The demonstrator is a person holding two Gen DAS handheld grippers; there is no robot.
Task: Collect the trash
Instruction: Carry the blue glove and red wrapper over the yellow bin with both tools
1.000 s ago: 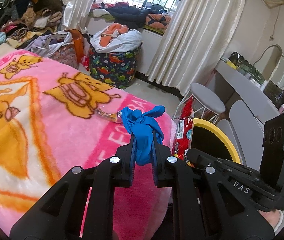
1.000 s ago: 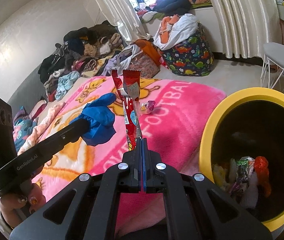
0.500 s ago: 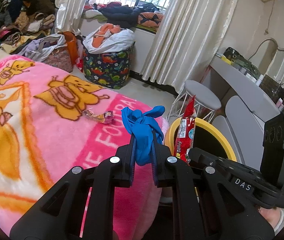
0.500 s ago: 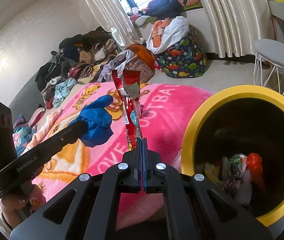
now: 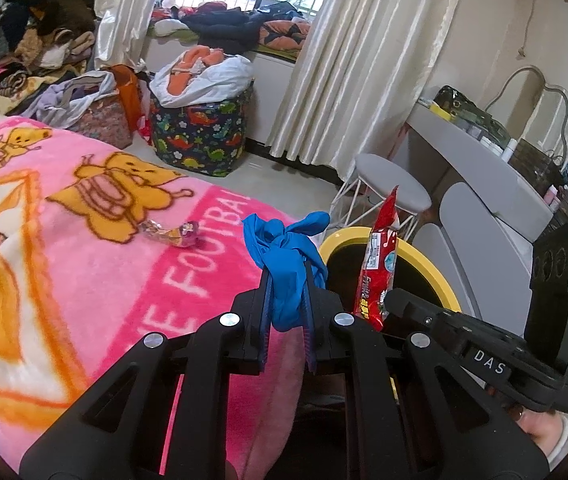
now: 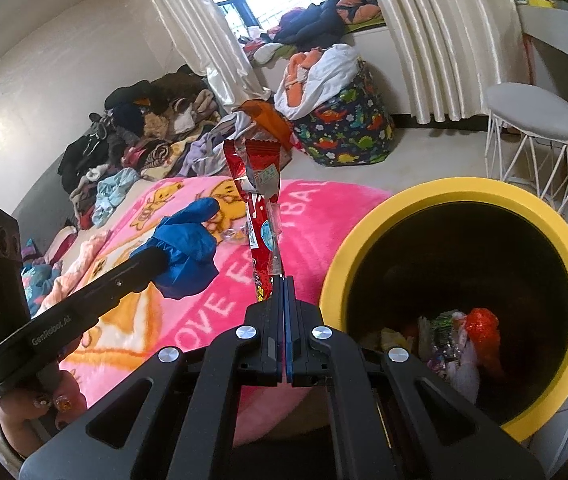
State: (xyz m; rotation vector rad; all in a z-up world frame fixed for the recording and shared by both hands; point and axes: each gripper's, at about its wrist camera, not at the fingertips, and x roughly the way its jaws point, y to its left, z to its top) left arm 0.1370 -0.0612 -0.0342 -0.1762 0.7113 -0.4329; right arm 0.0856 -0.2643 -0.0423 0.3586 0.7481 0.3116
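Observation:
My left gripper [image 5: 287,280] is shut on a crumpled blue glove [image 5: 284,256], held above the edge of the pink blanket [image 5: 83,272]. The glove also shows in the right wrist view [image 6: 185,256]. My right gripper [image 6: 284,284] is shut on a red snack wrapper [image 6: 259,208] that stands upright; the wrapper also shows in the left wrist view [image 5: 378,264]. A yellow-rimmed black bin [image 6: 532,224] holding several wrappers sits just right of the right gripper and beside the bed. A small candy wrapper [image 5: 171,232] lies on the blanket.
A grey stool [image 6: 532,114] on white wire legs stands behind the bin. A dinosaur-print laundry bag [image 5: 199,128] and heaps of clothes [image 6: 139,132] lie by the window. A grey desk [image 5: 484,184] runs along the right wall.
Both grippers have moved right toward the bin, keeping hold of their items. The bin now shows larger and closer, and the red wrapper stands before its rim in the left wrist view.

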